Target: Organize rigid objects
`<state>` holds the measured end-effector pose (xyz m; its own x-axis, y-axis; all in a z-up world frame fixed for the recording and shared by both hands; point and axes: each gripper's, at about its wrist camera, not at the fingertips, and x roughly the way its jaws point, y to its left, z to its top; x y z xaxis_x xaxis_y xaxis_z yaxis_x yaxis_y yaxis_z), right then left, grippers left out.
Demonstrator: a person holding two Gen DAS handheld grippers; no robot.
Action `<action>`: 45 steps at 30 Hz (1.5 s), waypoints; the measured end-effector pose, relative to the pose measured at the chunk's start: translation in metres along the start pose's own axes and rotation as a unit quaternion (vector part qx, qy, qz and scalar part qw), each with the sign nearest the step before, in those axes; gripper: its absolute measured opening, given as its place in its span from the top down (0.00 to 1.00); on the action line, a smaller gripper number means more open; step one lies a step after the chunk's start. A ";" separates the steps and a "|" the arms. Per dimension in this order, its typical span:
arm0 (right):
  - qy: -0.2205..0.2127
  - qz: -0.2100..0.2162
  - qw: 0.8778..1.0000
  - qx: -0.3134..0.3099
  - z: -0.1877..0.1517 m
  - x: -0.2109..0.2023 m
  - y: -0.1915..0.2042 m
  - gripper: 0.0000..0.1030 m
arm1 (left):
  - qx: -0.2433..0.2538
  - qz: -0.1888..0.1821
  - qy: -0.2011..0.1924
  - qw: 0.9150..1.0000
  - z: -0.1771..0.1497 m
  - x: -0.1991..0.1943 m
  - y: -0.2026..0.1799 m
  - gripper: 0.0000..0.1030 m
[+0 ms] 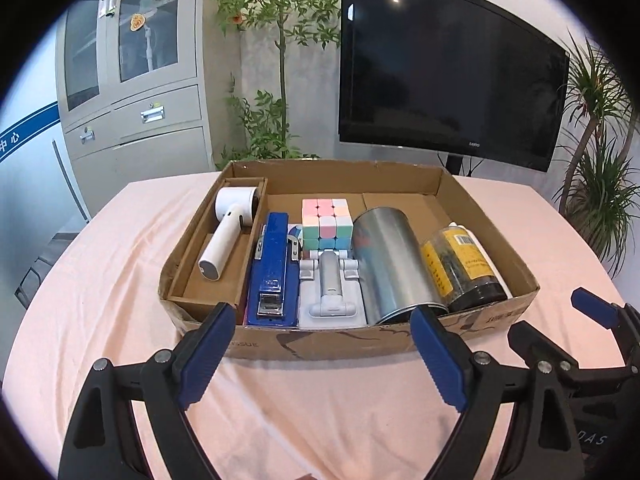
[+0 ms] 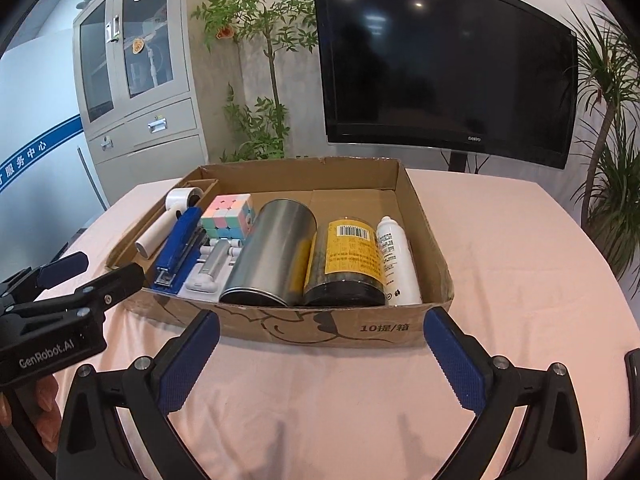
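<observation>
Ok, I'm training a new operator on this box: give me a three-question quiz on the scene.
1. True or false: the cube lies outside the box.
2. What lies between the metal can and the white bottle?
A. stapler
B. dark jar
C. cube
3. Is the left gripper or the right gripper holding anything?

Key:
1. False
2. B, the dark jar
3. Neither; both open, short of the box.
</observation>
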<state>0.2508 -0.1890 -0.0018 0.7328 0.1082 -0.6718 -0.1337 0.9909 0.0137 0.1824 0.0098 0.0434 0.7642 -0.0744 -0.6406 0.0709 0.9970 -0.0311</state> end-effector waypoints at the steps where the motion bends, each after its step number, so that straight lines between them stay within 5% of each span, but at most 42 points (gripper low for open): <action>1: 0.001 0.000 1.000 -0.001 0.000 0.003 0.000 0.00 | 0.002 0.001 0.001 1.000 0.000 0.002 0.000 0.13; 40: 0.024 -0.026 0.999 0.005 -0.010 0.024 0.028 0.01 | -0.001 0.000 0.035 0.999 -0.010 0.018 0.006 0.13; 43: 0.029 -0.029 0.999 0.003 -0.013 0.026 0.029 0.01 | 0.009 0.024 0.011 1.000 -0.012 0.012 0.005 0.01; 45: 0.033 -0.024 0.999 0.012 -0.013 0.028 0.027 0.01 | 0.009 0.021 0.008 1.000 -0.012 0.011 0.009 0.01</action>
<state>0.2589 -0.1599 -0.0297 0.6923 0.0559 -0.7194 -0.0834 0.9965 -0.0028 0.1836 0.0181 0.0269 0.7569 -0.0314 -0.6528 0.0500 0.9987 0.0100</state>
